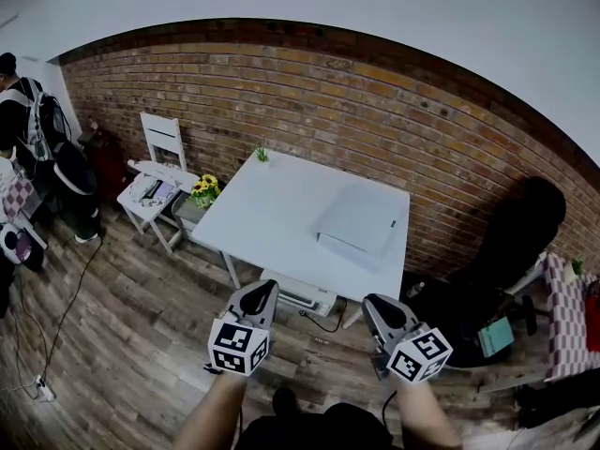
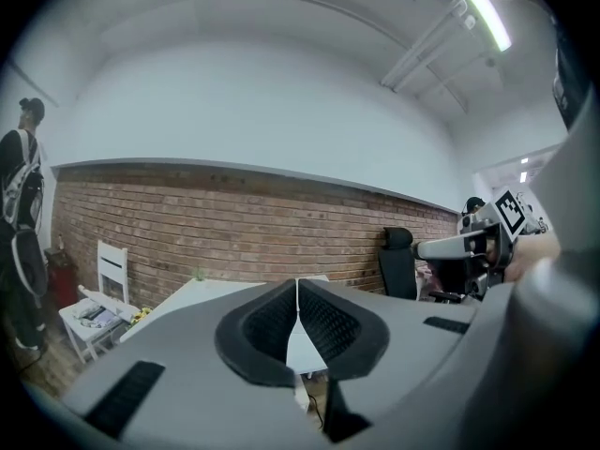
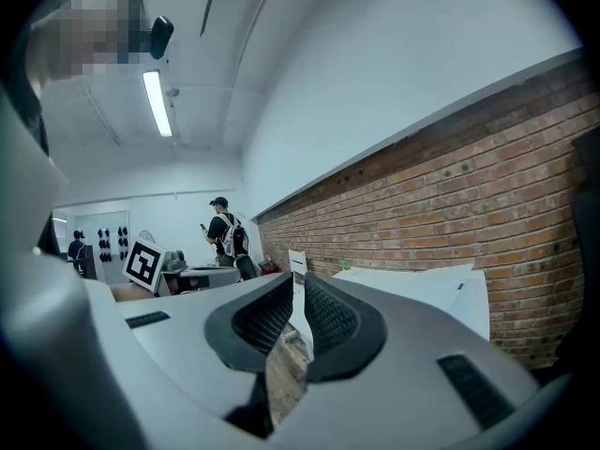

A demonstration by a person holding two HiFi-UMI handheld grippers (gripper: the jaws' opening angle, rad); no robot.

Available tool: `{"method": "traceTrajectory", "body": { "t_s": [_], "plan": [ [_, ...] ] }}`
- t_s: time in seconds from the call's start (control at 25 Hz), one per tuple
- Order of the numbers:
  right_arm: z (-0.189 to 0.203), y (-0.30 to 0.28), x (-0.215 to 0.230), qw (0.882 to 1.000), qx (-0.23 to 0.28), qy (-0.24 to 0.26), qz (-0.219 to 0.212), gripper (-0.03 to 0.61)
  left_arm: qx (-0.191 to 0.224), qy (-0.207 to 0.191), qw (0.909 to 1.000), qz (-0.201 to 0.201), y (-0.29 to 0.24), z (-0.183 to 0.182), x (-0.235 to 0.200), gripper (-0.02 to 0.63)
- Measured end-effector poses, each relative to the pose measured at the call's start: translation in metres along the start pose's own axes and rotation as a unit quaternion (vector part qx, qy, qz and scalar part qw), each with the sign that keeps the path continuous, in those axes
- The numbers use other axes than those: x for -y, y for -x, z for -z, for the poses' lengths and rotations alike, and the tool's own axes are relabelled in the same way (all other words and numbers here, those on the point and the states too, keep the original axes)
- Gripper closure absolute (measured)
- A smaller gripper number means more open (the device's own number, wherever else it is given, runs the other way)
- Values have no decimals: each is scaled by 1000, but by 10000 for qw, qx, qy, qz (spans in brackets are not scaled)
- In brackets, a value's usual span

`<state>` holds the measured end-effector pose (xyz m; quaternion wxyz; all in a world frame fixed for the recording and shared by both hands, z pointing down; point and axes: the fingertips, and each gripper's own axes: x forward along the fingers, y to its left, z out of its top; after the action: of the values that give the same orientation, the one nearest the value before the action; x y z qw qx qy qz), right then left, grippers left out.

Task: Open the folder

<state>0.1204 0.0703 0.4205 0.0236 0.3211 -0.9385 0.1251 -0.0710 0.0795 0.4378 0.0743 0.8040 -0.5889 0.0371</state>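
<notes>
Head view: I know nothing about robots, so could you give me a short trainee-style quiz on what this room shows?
1. True or false: the white folder lies closed on the white table, with neither pair of tongs touching it.
2. What colour are the flowers to the left of the table? A red, B yellow, C blue.
3. Fill in: the right tongs stand slightly apart with nothing between them, while the left tongs are ____.
Key: 1 true; 2 B; 3 shut.
</notes>
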Motion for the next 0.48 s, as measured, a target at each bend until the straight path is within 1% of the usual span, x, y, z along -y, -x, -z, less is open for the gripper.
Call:
{"method": "traceTrajectory", "body": {
  "t_s": [0.28,0.48],
  "plan": [
    [11,-27,25,9996,-65,-178,225,525,-200,23,9996,188,-29,8,-20,592],
    [15,-41,61,9985,-63,-334,434,522,-341,-25,9988,353,-64,12,-24,592]
  ]
}}
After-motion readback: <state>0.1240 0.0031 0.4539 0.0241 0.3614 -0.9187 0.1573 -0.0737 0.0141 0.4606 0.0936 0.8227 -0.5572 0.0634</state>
